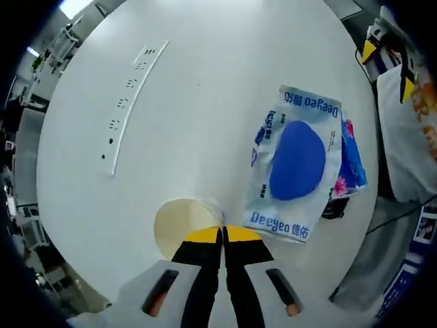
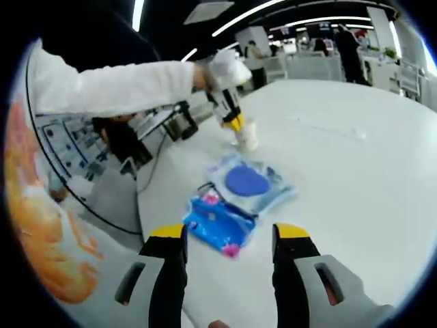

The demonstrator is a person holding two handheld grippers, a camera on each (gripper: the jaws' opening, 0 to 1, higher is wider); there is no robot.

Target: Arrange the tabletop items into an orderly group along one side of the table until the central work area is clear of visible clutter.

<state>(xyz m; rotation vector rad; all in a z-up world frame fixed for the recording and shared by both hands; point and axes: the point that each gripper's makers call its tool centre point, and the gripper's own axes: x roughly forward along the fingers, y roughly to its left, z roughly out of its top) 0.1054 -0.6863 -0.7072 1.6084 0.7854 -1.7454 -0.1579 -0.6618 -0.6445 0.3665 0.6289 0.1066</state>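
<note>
A cream paper cup (image 1: 183,224) stands on the white table (image 1: 205,68) just left of my left gripper (image 1: 222,234), whose yellow-tipped jaws are pressed together at the cup's rim. The right gripper view shows that gripper (image 2: 233,121), held by a white-sleeved arm, on the cup (image 2: 246,136) near the far table edge. A white Deeyeo packet (image 1: 297,164) with a blue oval lies beside it, overlapping a blue flowered packet (image 1: 353,160). My right gripper (image 2: 229,236) is open above the table, just short of the blue packet (image 2: 218,225) and the white packet (image 2: 249,181).
A white power strip (image 1: 133,96) lies flat across the table, also seen far right (image 2: 328,130). A small black item (image 1: 334,208) pokes out under the packets. The table edge (image 2: 147,205) runs left of the packets, with cables, desks and an orange-printed bag (image 2: 41,225) beyond.
</note>
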